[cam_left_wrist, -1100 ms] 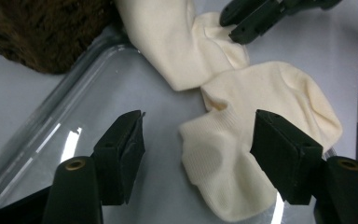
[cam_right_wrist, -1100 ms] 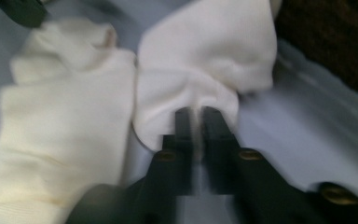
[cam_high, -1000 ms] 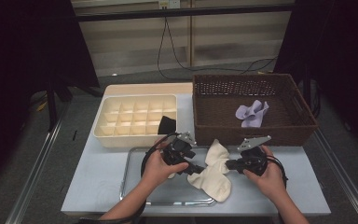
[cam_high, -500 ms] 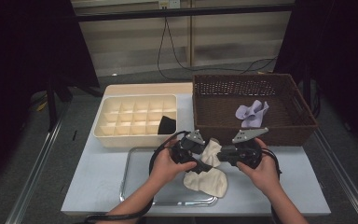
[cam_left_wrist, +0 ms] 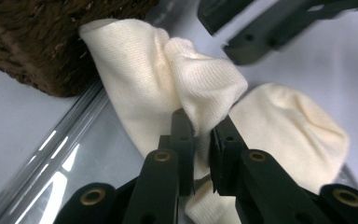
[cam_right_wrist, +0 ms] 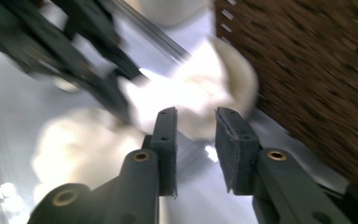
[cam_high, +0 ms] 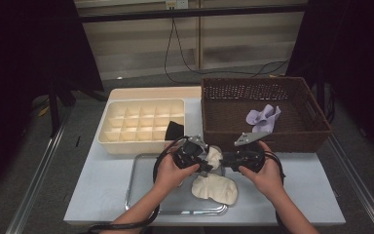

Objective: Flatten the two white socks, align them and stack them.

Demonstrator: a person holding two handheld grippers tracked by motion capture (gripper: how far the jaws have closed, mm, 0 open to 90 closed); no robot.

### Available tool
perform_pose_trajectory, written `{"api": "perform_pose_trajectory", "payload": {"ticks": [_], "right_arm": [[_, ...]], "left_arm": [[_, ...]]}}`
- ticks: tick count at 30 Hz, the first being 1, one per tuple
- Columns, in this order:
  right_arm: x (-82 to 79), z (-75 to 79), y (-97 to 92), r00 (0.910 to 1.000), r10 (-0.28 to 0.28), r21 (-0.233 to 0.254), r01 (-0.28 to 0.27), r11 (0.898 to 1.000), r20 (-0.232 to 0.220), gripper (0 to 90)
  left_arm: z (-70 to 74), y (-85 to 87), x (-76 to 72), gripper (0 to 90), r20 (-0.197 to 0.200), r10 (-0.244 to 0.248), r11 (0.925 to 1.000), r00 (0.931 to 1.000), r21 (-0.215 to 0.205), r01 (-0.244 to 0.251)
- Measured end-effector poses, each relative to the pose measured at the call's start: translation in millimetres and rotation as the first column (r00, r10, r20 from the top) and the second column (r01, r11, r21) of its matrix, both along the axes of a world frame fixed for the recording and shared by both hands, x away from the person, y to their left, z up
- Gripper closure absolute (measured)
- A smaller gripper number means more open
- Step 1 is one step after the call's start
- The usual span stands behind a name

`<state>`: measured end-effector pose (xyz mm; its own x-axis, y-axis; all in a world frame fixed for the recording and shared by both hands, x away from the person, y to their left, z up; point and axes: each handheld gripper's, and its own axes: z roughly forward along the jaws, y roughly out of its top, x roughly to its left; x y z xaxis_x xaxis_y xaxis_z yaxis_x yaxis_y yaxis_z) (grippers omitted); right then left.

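Over the tray (cam_high: 141, 192), left claw (cam_left_wrist: 200, 135) pinches cream sock (cam_left_wrist: 168, 79); right claw (cam_right_wrist: 196, 119) apart.

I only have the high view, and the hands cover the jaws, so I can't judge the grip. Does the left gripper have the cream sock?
Observer: Yes. The left gripper has just been closing, and its pads pinch a raised fold of the cream sock.
Operator: And the right gripper?
Observer: The right gripper has just been opening. Its jaws stand apart with nothing between them, and the sock is just ahead.
Operator: Is the sock clear of the tray?
Observer: Only partly. The pinched fold is lifted, while the rest of the fabric rests on the tray, close beside the wicker basket.
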<state>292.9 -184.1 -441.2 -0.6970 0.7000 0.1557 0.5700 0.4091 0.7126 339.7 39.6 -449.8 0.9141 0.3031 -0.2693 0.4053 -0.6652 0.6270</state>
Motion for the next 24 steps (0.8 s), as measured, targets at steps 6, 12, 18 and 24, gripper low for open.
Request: {"api": "perform_pose_trajectory", "payload": {"ticks": [6, 12, 18, 24], "right_arm": [[5.9, -14.7, -5.3, 1.0, 0.005, -0.027, -0.005, 1.0, 0.002, 64.5], [15.2, -23.4, 6.0, 0.9998, -0.019, -0.048, 0.019, 0.999, -0.007, 59.0], [24.2, -33.8, 13.1, 0.9994, -0.021, -0.065, 0.019, 0.998, -0.026, 65.0], [26.8, -31.1, 10.2, 0.9991, -0.021, -0.039, 0.019, 0.999, -0.037, 90.0]], "left_arm": [[2.5, 3.6, 2.4, 81.9, -0.034, 0.015, 0.9994, 0.9993, -0.03, -0.016], [1.6, 8.0, 4.3, 80.4, -0.051, 0.026, 0.9989, 0.9984, -0.038, -0.028], [0.2, 10.8, 4.9, 79.1, -0.06, 0.024, 0.9985, 0.9979, -0.048, -0.027], [1.5, 12.1, 3.8, 78.5, -0.064, 0.029, 0.9981, 0.9975, -0.053, -0.032]]}}
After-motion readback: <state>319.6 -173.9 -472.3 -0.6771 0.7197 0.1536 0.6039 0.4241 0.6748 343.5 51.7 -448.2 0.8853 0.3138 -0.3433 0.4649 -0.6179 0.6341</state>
